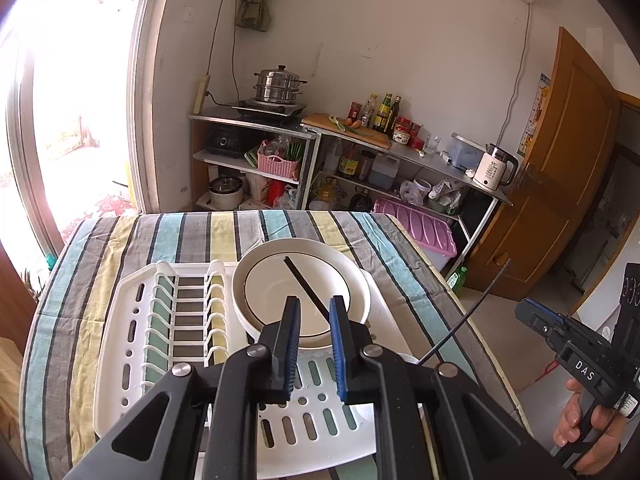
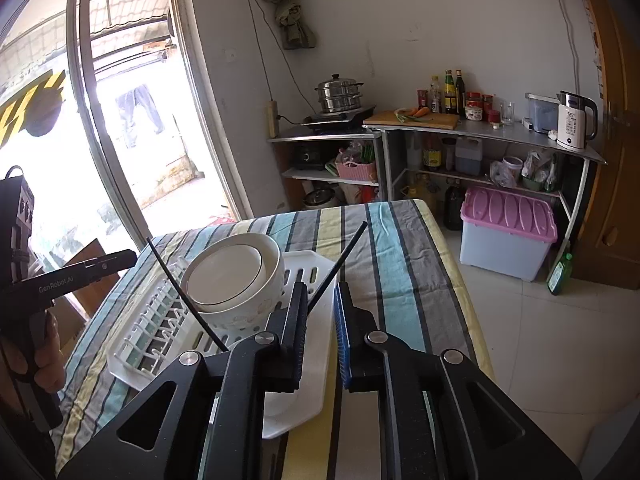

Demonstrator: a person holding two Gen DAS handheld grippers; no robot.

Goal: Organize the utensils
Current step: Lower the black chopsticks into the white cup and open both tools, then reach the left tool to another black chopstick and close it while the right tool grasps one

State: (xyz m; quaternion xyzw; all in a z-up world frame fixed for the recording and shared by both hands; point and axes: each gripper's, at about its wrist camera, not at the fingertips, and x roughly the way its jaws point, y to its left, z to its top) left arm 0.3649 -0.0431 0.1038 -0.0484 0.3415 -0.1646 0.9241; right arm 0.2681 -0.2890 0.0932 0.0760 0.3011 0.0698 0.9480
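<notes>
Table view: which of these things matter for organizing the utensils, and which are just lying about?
Job: left chopstick, right chopstick, dish rack, stacked bowls, left gripper, right gripper.

Lying about: steamer pot, kettle, sauce bottles, cutting board, pink-lidded bin.

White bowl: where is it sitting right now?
The white bowl sits on the white dish rack, right of its plate slots, just ahead of the left gripper.
</notes>
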